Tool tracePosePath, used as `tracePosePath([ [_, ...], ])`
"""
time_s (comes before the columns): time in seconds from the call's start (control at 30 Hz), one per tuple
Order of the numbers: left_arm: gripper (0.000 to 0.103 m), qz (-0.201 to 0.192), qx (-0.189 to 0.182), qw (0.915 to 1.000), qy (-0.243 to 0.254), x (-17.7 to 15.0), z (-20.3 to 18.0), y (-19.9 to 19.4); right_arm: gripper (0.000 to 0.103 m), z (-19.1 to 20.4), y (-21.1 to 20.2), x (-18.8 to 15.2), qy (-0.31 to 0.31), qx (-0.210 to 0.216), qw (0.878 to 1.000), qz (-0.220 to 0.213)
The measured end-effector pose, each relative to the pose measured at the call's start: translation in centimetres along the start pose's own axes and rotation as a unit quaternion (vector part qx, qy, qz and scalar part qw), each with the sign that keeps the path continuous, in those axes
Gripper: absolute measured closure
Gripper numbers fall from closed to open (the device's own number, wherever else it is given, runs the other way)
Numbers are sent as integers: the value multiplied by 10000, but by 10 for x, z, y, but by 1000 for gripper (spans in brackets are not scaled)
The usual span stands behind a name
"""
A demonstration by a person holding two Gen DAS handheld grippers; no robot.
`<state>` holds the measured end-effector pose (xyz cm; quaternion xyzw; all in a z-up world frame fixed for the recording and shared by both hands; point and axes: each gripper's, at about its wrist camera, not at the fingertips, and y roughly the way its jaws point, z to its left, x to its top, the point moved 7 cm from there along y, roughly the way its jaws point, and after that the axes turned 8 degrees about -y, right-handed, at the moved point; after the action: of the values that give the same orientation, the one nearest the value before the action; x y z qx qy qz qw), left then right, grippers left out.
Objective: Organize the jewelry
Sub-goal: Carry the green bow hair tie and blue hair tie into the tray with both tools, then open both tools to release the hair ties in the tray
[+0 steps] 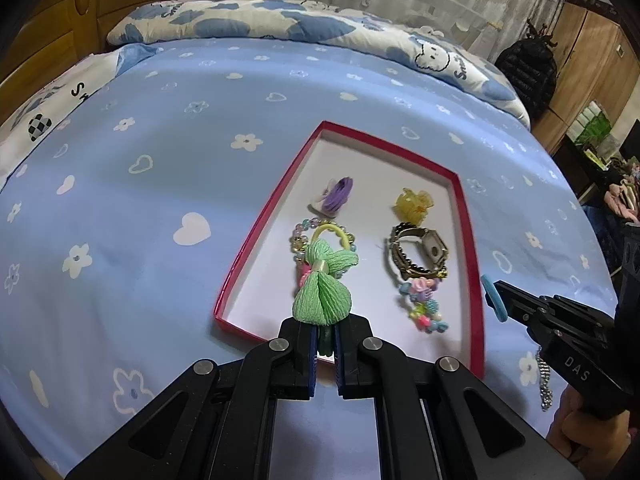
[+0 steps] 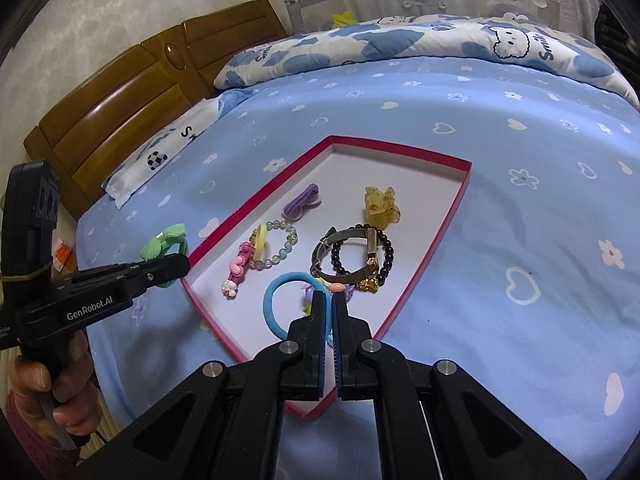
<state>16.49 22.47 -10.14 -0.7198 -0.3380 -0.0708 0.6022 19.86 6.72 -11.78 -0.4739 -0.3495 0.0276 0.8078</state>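
Observation:
My left gripper (image 1: 327,328) is shut on a green bow hair tie (image 1: 322,300), held above the near left end of a red-rimmed tray (image 1: 474,280). From the right wrist view the same bow (image 2: 164,240) sits just outside the tray's (image 2: 400,151) left rim, with the left gripper (image 2: 180,266) beside it. My right gripper (image 2: 331,300) is shut on a blue hair tie (image 2: 280,300) hanging over the tray's near end. In the tray lie a watch (image 2: 352,256), a black bead bracelet (image 2: 386,256), a yellow claw clip (image 2: 382,204), a purple clip (image 2: 302,200) and a clear bead bracelet (image 2: 280,248).
The tray rests on a blue bedsheet (image 1: 160,200) printed with flowers and hearts. A silver chain (image 1: 544,380) lies on the sheet right of the tray. A folded quilt (image 1: 280,24) runs along the far side, with a wooden headboard (image 2: 120,112) at the left.

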Motion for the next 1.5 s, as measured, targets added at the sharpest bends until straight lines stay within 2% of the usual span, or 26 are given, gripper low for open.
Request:
tracePosePath([
  [0.33,98,222,244,9993,152,5,3,33,101,3,27,-8,-275,-227,9988,340],
  [0.83,96,422,248,9988,59,0,10,53,100,4,44,-14,-399,-268,9971,591],
  [1.0,88,428,247,9988,40,-1,10,56,97,3,46,-15,-359,-253,9971,620],
  [1.37,83,378,201,9991,-12,-1,11,53,95,3,46,-16,-244,-127,9978,603],
  [1.5,72,324,155,9993,-69,-1,11,48,89,4,43,-16,-181,-73,9982,558],
])
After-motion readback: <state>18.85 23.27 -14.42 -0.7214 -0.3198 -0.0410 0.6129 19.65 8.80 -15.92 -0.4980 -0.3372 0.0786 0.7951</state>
